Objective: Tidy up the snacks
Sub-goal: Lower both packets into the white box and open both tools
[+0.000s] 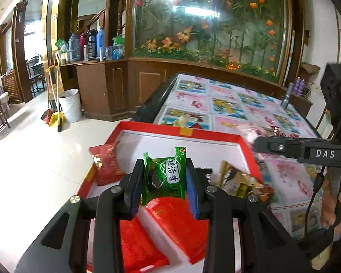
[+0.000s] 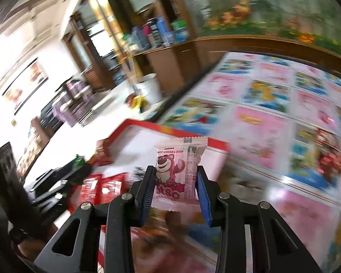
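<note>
Risk sits mostly with two light, slippery packets held high over a box that is already filling. The left claw is closed on a green packet, pinched by its side edges and standing upright over the red box, whose white inner tray shows bare floor at the far end. The right claw grips a pink bear-printed packet the same way, by its flanks, above the near part of the same red box; that view is smeared, so I cannot tell exactly which part of the tray lies beneath it. Crinkly film held only at the edges could slide out or swivel if either hand swings or tilts, and a packet would then fall wherever it happens to hang, possibly onto the patterned bench to the right or over the box's left rim toward the floor. A red packet already leans across that left rim, half in and half out, and looks easy to knock off. Gold and brown wrappers are heaped at the right side of the tray, so dropping more there may spill them over the wall. The right tool's black body reaches in close beside the left claw, and both working over one box invites a bump that could jar either grip loose.
</note>
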Demonstrator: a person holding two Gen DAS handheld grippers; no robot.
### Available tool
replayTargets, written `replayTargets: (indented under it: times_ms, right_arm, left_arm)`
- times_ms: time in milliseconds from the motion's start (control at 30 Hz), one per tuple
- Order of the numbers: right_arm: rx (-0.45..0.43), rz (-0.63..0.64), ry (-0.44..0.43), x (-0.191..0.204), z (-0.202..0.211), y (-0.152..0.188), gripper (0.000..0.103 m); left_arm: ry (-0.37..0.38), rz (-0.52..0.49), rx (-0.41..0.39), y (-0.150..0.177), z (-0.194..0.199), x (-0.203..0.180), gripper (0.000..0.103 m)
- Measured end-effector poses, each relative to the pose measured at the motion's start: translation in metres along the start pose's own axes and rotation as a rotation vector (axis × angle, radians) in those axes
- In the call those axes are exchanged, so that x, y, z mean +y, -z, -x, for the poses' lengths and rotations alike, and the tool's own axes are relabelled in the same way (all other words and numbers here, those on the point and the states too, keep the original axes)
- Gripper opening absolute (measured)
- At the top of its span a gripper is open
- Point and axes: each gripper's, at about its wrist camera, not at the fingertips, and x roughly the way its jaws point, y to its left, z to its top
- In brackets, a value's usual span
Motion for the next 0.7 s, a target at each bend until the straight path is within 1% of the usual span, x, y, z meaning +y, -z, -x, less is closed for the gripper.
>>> replayTargets:
  times_ms: [133, 167, 233, 300, 333, 367, 433, 500, 533, 600, 633, 667, 700]
  right_arm:
    - [0.036, 0.04, -0.046, 0.029, -0.03, -0.004, 0.036]
    - [0.045, 0.044, -0.051, 0.033, -0.035, -0.003, 0.036]
    - [0.062, 0.053, -0.055, 0.038, -0.046, -0.002, 0.039]
    - [0.079, 0.05, -0.069, 0.039, -0.052, -0.001, 0.039]
    - [0.085, 0.042, -0.09, 0.038, -0.053, -0.001, 0.039]
    - [0.083, 0.035, -0.1, 0.035, -0.052, -0.001, 0.04]
    - [0.066, 0.016, -0.111, 0.027, -0.046, -0.002, 0.048]
    - [0.026, 0.007, -0.105, 0.017, -0.035, -0.004, 0.05]
    - [-0.001, 0.001, -0.094, 0.008, -0.026, -0.004, 0.052]
    - [-0.027, -0.031, -0.07, -0.009, -0.014, -0.005, 0.057]
    - [-0.038, -0.055, -0.057, -0.021, -0.008, -0.005, 0.059]
    - [-0.047, -0.072, -0.047, -0.031, -0.003, -0.004, 0.059]
    - [-0.057, -0.091, -0.032, -0.045, 0.004, -0.003, 0.059]
  left_arm:
    - [-0.014, -0.026, 0.037, 0.002, -0.007, 0.003, 0.032]
    - [-0.014, -0.033, 0.057, 0.004, -0.012, 0.002, 0.032]
    - [-0.014, -0.033, 0.078, 0.006, -0.015, 0.002, 0.033]
    - [-0.02, -0.039, 0.09, 0.006, -0.017, 0.0, 0.034]
    - [-0.033, -0.04, 0.095, 0.006, -0.018, -0.002, 0.038]
    - [-0.038, -0.041, 0.099, 0.006, -0.018, -0.003, 0.04]
    - [-0.038, -0.043, 0.098, 0.005, -0.017, -0.005, 0.04]
    - [-0.044, -0.044, 0.096, 0.003, -0.015, -0.01, 0.043]
    - [-0.043, -0.043, 0.09, 0.002, -0.013, -0.014, 0.048]
    - [-0.038, -0.046, 0.076, -0.001, -0.011, -0.02, 0.055]
    - [-0.033, -0.053, 0.071, -0.003, -0.011, -0.027, 0.06]
    - [-0.024, -0.064, 0.069, -0.004, -0.01, -0.034, 0.064]
    - [-0.016, -0.075, 0.068, -0.005, -0.01, -0.04, 0.065]
